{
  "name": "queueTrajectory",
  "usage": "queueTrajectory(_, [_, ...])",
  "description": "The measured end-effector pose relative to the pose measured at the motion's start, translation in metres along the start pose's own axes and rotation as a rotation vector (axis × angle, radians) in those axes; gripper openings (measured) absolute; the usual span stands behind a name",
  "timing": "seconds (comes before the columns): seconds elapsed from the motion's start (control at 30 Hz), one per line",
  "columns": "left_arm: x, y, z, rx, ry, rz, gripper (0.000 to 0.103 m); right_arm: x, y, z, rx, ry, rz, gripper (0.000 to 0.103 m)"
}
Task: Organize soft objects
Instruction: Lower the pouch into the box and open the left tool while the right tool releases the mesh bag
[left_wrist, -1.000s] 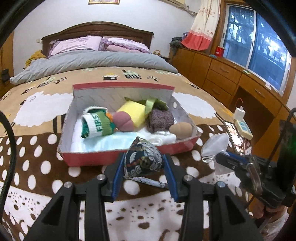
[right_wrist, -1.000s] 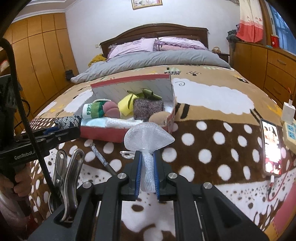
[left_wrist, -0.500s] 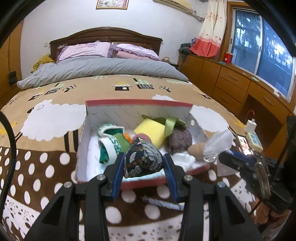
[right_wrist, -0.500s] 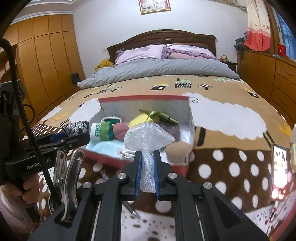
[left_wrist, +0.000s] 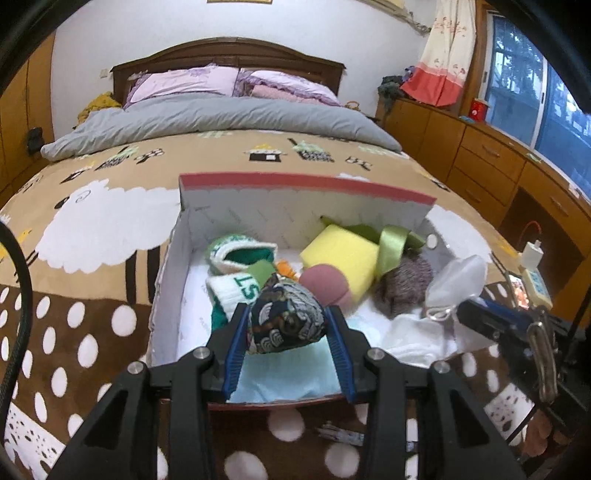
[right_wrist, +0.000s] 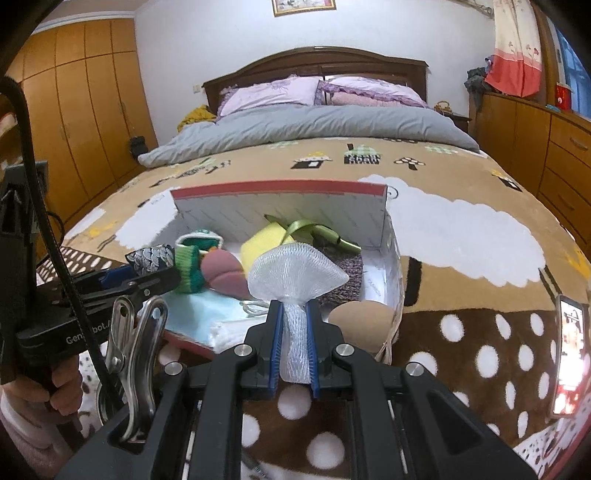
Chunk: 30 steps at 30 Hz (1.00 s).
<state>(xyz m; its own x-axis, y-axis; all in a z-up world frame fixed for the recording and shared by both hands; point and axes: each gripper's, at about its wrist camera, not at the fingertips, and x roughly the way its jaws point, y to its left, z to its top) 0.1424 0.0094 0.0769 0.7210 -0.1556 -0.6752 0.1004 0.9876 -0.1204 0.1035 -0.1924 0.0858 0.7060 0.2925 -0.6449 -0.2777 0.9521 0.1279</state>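
Left wrist view: the left tongs (left_wrist: 287, 334) pinch a dark patterned fabric pouch (left_wrist: 286, 319) between their blue pads, hanging over the near edge of the red-rimmed cardboard box (left_wrist: 306, 186) that sits on the bed's brown sheep-print blanket (left_wrist: 92, 221). Inside the box, at 11 o'clock from the pouch, lies a green-and-white knit sock (left_wrist: 236, 273); at 1 o'clock sit a pink makeup sponge (left_wrist: 325, 284) and a yellow sponge block (left_wrist: 341, 254) with a green ribbon (left_wrist: 393, 247) draped over it. A purple-grey knit piece (left_wrist: 404, 282) rests at 2 o'clock, and a pale blue cloth (left_wrist: 288, 376) lines the near floor of the box.

Right wrist view: the right tongs (right_wrist: 294, 350) are nearly closed, gripping the neck of a white mesh net (right_wrist: 295, 277) whose top fans out over the box's near right corner. A tan round sponge (right_wrist: 360, 319) lies at 3 o'clock from the net's neck, against the box's right wall. At 9 o'clock, a hand (right_wrist: 55, 387) grips the left tongs' handle. A lit phone (right_wrist: 570, 354) lies on the blanket at far 3 o'clock.
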Motion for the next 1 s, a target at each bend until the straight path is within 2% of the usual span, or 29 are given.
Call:
queueTrajectory(0.47, [0.015, 0.002, -0.003, 0.003, 0.007, 0.045, 0.044, 0.033, -0.007, -0.008, 0.018, 0.057, -0.031, 0.013])
queueTrajectory(0.9, [0.019, 0.009, -0.004, -0.028, 0.02, 0.045, 0.044, 0.036, -0.006, -0.01, 0.013, 0.055, -0.043, 0.015])
queueTrajectory(1.0, [0.019, 0.01, -0.003, -0.034, 0.021, 0.039, 0.048, 0.036, -0.004, -0.01, 0.017, 0.053, -0.043, 0.018])
